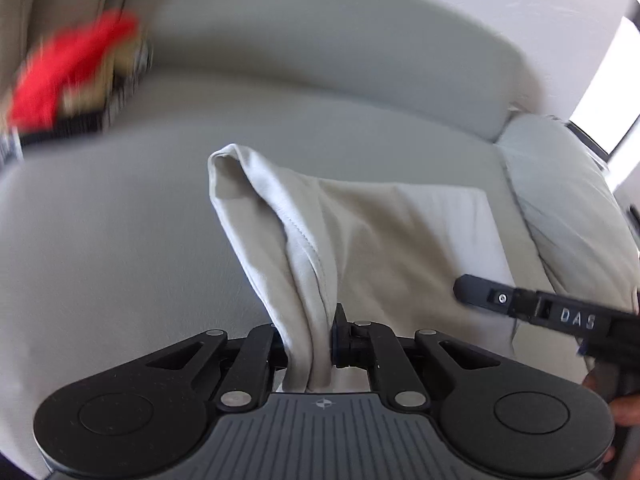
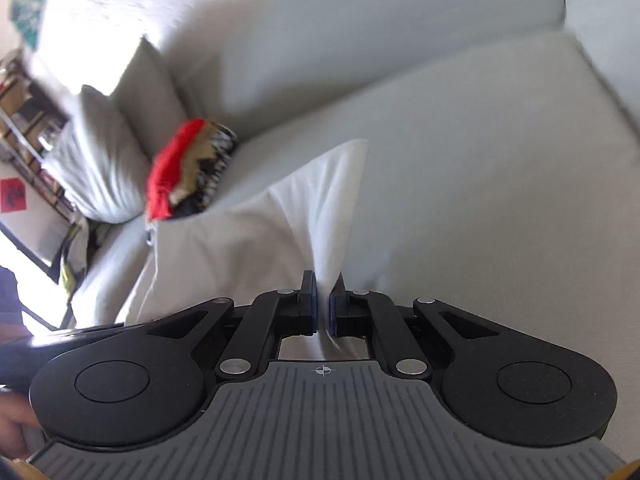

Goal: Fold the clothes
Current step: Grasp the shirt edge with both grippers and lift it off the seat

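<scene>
Left gripper (image 1: 310, 338), nearest the left wrist camera, with its fingers clamped on a bunched hemmed edge of the cream garment (image 1: 360, 236). From the jaws the cloth rises and runs away from the camera, its long fold ending in a rounded corner, and drapes rightward over the pale grey sofa seat (image 1: 120, 220). Right gripper (image 2: 323, 304), fingers pinched on a narrow gathered corner of the same garment (image 2: 240, 240), which fans out forward and leftward from the jaws. A blurred pile of red and patterned clothes (image 2: 188, 168) lies beyond, against a grey cushion (image 2: 104, 160).
</scene>
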Demonstrator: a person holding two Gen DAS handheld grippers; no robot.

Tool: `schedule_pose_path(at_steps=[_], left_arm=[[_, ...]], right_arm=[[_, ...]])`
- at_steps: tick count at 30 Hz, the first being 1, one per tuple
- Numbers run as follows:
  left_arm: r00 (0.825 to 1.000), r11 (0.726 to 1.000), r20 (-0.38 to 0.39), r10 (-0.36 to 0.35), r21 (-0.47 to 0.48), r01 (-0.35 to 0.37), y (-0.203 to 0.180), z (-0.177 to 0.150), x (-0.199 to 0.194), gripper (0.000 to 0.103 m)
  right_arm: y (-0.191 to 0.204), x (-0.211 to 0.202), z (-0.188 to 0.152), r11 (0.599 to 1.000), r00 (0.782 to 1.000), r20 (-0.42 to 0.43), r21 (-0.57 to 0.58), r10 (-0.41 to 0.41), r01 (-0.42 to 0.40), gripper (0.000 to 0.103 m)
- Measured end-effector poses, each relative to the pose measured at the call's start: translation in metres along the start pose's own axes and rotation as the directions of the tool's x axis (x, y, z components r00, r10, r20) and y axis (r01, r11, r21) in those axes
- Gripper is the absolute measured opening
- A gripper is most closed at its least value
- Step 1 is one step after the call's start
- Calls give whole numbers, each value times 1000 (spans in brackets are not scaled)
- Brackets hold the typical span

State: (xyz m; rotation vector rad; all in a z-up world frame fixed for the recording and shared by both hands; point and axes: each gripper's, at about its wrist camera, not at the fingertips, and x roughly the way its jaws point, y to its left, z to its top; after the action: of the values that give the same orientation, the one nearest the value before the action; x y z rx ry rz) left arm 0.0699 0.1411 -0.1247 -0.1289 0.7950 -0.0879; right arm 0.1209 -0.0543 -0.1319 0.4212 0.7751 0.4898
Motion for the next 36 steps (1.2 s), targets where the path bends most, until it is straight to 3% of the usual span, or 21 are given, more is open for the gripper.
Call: schedule_pose_path(at_steps=[2,5,9,13,18,23,25,26,30,36], left_arm=[[992,997,123,23,73,-32,-19,-19,-47,6],[967,996,257,-5,88,-18,-43,-39,-104,6],[913,991,396,-94,129,46,-78,-54,-169,6],[847,960,476,-235,249,126,-118,-57,-215,6],[767,883,471,-436,387,265,-166,-45,-248,7],[697,776,369,-614,442,450,-222,-18,-241,7],[690,744,316,-651,445,498,-252,-12,-228,7],[696,734,284,-659,442,515,-266,-11,-216,7],[747,726,146,-649,411,550,-318,-4,-159,7],[815,763,-1,-579,352,542,-370,4,-76,7]], right_arm=[[11,-39,-4,999,998,62,-29,21,-19,5],[17,-107,-13,997,985,158,-48,64,-57,5],[18,-194,-30,995,949,299,-61,96,-82,5],[20,-278,-46,994,888,454,-110,73,-26,5],[12,-380,-64,995,792,611,-86,6,58,5],[-1,-443,-72,971,706,686,-1,-174,240,5],[-13,-453,-70,954,681,688,56,-251,295,5],[-22,-455,-67,948,677,678,94,-285,305,5],[-82,-458,-57,921,702,596,252,-390,298,5],[-163,-425,-36,877,742,477,339,-472,340,5]])
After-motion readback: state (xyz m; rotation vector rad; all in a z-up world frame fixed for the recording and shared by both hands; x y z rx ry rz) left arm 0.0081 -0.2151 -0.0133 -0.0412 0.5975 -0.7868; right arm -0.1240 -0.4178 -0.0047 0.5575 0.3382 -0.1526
